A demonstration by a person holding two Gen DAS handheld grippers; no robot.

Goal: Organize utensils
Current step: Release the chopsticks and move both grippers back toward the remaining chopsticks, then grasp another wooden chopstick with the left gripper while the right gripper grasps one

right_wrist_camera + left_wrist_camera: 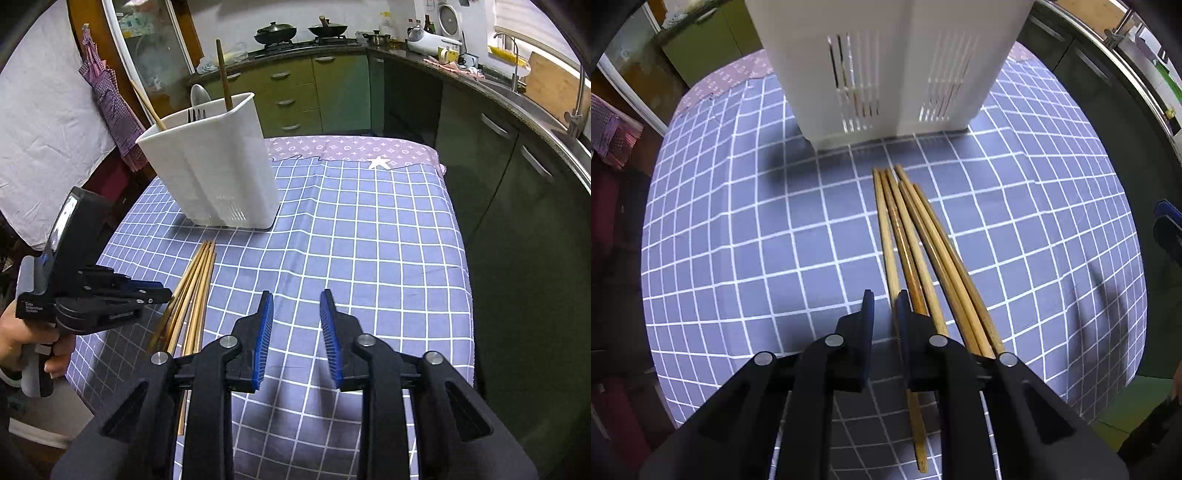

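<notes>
— Bamboo chopsticks [916, 240], lying bunched on the checked cloth of the desk [738, 240], tips toward the white utensil holder [886, 74] and just short of its base. Any inside yet?

— Some things, yes: fork [192, 114], spoon [199, 96], dark wooden stick [223, 74] and a paler one [147, 105] standing in the holder already. Whole bunch on the cloth left to move, so probably about midway at best.

— Left gripper [885, 306]?

— Pointing steeply down at the near end of the bunch, fingers narrowed around the leftmost chopstick [886, 229]. Stick close against one pad, a sliver of cloth showing beside the other. Not yet clamped, as far as can be seen.

— Right gripper [296, 306]?

— Released, fingers apart, nothing between them, over bare cloth beside the bunch.

— Remaining work?

— Pinching, lifting, dropping into a compartment, then repeating for the rest. Hard to tell which compartment.
</notes>
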